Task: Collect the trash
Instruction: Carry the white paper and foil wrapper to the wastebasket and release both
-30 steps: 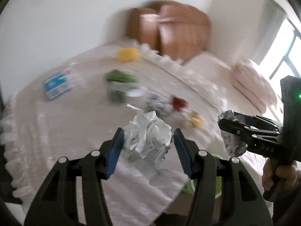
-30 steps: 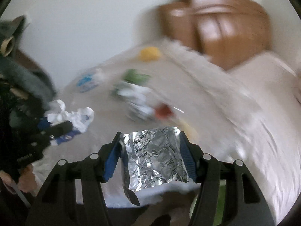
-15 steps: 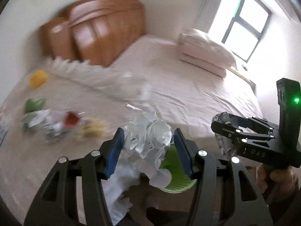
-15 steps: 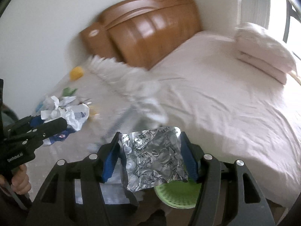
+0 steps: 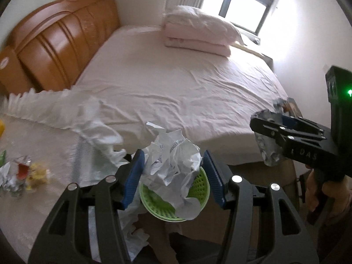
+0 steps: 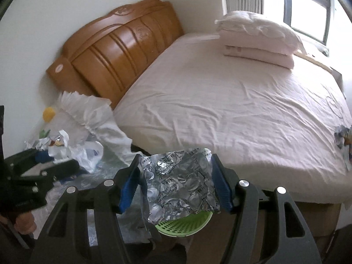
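Your left gripper (image 5: 173,173), at lower centre of its view, pinches a crumpled white printed paper wad (image 5: 173,165) between its blue pads. It hangs directly above the round green perforated plastic basket (image 5: 199,187). Your right gripper (image 6: 176,182) has a silver foil blister pack (image 6: 180,182) spanning its blue fingers (image 6: 129,182), touching both, with the basket's rim (image 6: 187,222) showing just beneath. More litter (image 5: 22,173) lies at that view's left edge.

Pink bed (image 6: 220,110), wooden headboard (image 6: 116,50), folded pillows (image 6: 259,35), bright window (image 5: 246,2).
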Available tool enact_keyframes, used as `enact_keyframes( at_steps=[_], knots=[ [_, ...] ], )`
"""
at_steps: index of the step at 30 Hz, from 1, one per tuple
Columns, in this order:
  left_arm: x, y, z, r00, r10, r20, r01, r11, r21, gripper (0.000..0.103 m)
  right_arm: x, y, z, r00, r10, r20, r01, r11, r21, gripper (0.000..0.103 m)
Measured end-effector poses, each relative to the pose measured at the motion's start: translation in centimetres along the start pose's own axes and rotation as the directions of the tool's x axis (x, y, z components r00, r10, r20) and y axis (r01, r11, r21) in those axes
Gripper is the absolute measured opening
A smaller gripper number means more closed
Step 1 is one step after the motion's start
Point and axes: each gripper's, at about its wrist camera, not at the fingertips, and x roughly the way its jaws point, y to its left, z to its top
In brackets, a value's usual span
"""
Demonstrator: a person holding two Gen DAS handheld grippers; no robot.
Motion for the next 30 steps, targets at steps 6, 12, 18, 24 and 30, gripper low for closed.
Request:
enact_keyframes(
  at_steps=[6, 12, 18, 24, 30],
  knots=[
    [1.9, -1.3, 0.4, 0.999, 0.015, -0.035, -0.015, 1.000, -0.003, 0.069, 0.1, -1.5, 0.1, 1.000, 0.000, -0.007, 0.000, 1.000, 0.005, 0.065],
    [1.8, -1.9, 0.6, 0.999, 0.046, -0.020, -0.046, 0.999, -0.008, 0.092, 0.6, -2.2, 0.5, 1.000, 0.001, -0.018, -0.001, 1.000, 0.004, 0.065],
    [1.4, -1.5, 0.9, 0.997, 0.071, -0.007, -0.072, 0.997, -0.024, 0.095, 1.3, -2.3, 0.5, 1.000, 0.016, -0.027, -0.016, 1.000, -0.001, 0.065],
    [0.7, -0.8, 0.8, 0.997, 0.080, 0.005, -0.080, 0.995, -0.052, 0.095, 2.3, -2.0, 0.3, 0.999, 0.024, -0.044, -0.025, 1.000, -0.007, 0.066],
    [0.3, 0.3, 0.7, 0.995, 0.099, 0.011, -0.098, 0.991, -0.092, 0.095, 4.1, -0.7, -0.2, 0.996, -0.001, -0.089, -0.004, 0.999, -0.051, 0.070]
  ],
)
